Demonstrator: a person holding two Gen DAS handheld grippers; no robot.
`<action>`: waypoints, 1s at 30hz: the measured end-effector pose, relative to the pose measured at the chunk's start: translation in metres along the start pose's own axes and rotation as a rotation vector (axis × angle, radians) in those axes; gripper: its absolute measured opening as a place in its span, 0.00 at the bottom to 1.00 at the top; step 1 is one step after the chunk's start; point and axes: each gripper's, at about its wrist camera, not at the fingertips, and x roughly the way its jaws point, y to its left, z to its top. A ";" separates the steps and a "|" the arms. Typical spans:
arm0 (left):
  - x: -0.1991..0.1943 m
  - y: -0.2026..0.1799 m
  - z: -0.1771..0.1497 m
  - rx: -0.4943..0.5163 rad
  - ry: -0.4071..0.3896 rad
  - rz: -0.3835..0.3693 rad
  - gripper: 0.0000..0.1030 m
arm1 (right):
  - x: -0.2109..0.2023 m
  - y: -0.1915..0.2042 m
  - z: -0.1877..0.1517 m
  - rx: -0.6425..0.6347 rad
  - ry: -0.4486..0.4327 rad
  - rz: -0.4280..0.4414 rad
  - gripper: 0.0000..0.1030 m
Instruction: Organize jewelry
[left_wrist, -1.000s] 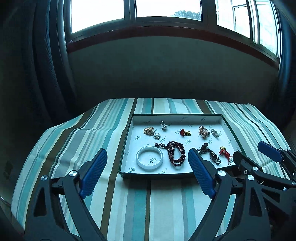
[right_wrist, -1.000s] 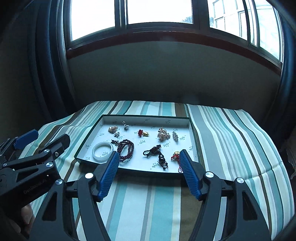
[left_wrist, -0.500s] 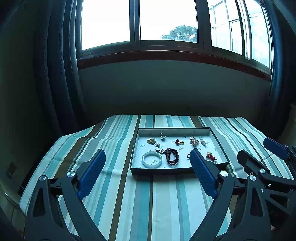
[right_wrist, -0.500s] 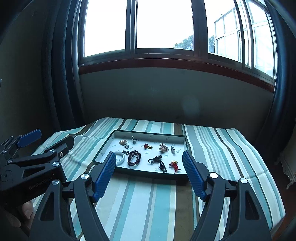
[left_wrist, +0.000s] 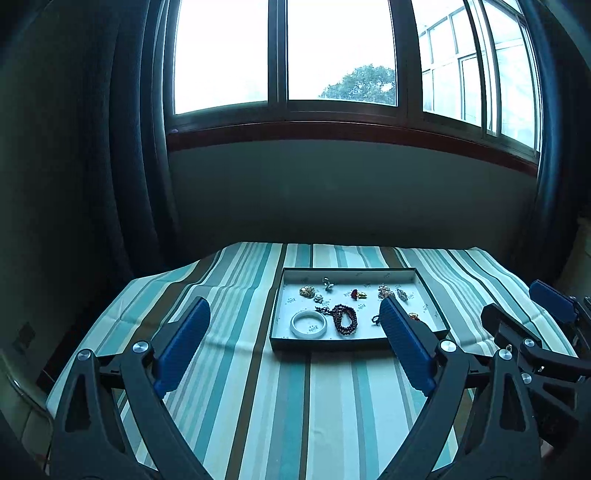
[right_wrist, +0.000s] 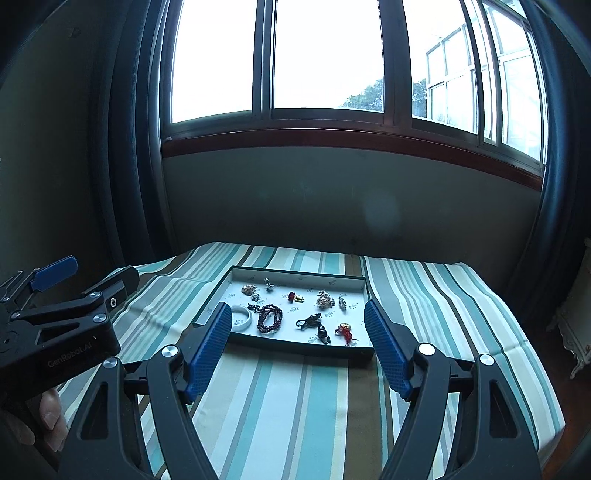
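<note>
Both grippers, left gripper (left_wrist: 294, 345) and right gripper (right_wrist: 298, 345), spread and empty, are backing away from the shallow dark-rimmed white jewelry tray (right_wrist: 280, 343), now lying well ahead of both, slightly nearer the right.

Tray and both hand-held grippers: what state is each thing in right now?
Tray: lidless, flat on the striped cloth.
White bangle: flat in tray's near left corner.
Dark bead bracelet: coiled beside the bangle.
Red charm: loose in the tray.
Left hand-held gripper: open, empty.
Right hand-held gripper: open, empty.
</note>
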 end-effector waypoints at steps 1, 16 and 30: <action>0.000 0.000 0.000 0.000 -0.001 0.000 0.90 | 0.000 0.000 0.000 0.000 -0.002 0.000 0.71; -0.002 0.002 -0.002 -0.008 -0.004 0.002 0.90 | -0.003 0.000 -0.001 0.000 -0.007 -0.001 0.71; -0.003 0.002 -0.003 -0.008 -0.004 0.001 0.90 | -0.003 0.000 -0.001 0.000 -0.007 0.000 0.71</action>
